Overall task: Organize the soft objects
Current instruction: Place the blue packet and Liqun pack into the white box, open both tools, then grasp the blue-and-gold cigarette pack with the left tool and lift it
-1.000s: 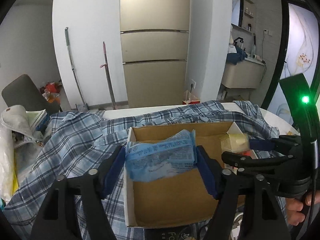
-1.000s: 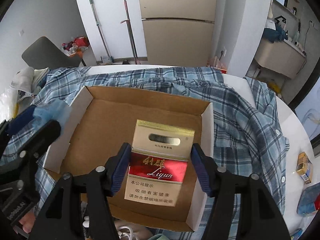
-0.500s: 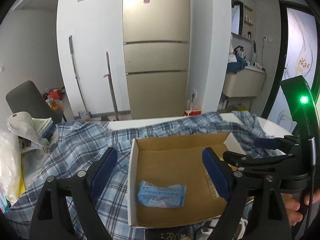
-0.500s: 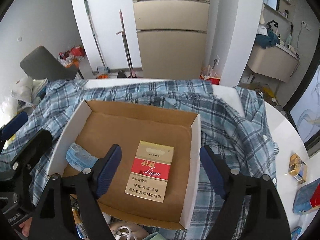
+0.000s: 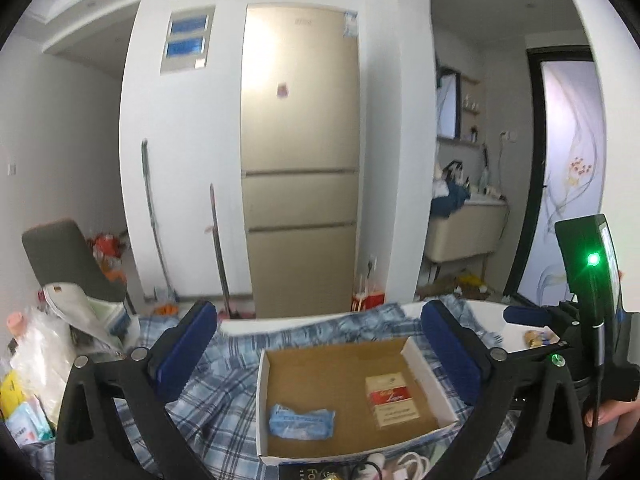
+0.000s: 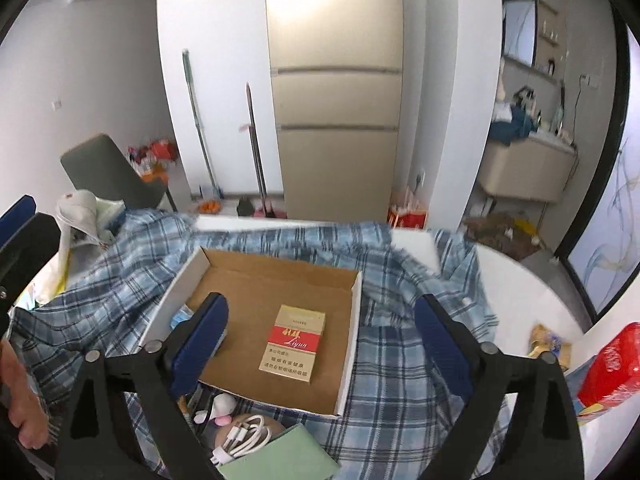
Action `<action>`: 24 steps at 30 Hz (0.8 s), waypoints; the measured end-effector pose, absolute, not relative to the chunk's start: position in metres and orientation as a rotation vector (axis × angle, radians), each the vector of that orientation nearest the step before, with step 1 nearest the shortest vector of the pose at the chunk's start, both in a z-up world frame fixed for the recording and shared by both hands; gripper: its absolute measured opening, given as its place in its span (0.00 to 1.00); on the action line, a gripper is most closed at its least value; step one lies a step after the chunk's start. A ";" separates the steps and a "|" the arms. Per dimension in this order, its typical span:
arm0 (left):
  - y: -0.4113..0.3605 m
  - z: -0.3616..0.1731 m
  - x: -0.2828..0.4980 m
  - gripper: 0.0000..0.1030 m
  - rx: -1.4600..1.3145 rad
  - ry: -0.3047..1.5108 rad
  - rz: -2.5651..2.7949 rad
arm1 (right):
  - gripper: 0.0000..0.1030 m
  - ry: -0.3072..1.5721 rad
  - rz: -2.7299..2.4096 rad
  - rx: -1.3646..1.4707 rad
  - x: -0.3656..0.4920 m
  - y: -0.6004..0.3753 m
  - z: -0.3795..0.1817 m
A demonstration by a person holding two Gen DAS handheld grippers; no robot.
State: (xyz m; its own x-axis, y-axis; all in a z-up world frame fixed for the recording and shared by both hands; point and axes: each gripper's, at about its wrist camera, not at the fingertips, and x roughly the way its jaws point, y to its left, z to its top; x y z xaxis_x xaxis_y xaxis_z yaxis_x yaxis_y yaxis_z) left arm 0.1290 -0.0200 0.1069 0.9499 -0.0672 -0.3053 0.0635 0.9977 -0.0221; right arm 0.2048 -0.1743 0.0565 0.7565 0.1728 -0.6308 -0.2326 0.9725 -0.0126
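Observation:
A shallow cardboard box (image 5: 262, 396) (image 6: 352, 320) sits on a blue plaid shirt (image 5: 212, 412) (image 6: 400, 380). Inside lie a blue tissue pack (image 5: 301, 421) at the left, partly hidden in the right wrist view (image 6: 181, 316), and a red-and-gold cigarette pack (image 5: 390, 400) (image 6: 294, 342) at the right. My left gripper (image 5: 320, 344) is open and empty, raised above and behind the box. My right gripper (image 6: 320, 340) is open and empty, raised over the box's near edge.
A white cable (image 6: 244, 436), a pink-and-white small item (image 6: 222, 406) and a green booklet (image 6: 280, 460) lie in front of the box. A red pack (image 6: 612, 364) and a snack packet (image 6: 550, 340) lie on the white table at right. Bags and papers (image 5: 36, 360) pile up at left.
Both grippers opened and let go: the tissue pack and the cigarette pack dropped into the box. Both grippers then rose and drew back from the box.

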 end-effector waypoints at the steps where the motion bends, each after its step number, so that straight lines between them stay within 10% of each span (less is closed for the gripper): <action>1: -0.022 0.110 0.122 1.00 -0.006 0.300 -0.065 | 0.93 0.659 0.220 -0.098 0.198 -0.175 0.060; 24: -0.006 0.037 0.058 1.00 -0.131 0.418 0.013 | 1.00 0.699 0.079 0.065 0.133 -0.208 0.006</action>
State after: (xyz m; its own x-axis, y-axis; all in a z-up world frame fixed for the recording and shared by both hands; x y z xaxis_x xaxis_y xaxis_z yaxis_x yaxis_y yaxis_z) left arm 0.0579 -0.0064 0.0373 0.9141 -0.0142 -0.4052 -0.0395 0.9915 -0.1238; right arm 0.1325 -0.2076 0.0059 0.7628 0.0947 -0.6396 -0.0514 0.9950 0.0861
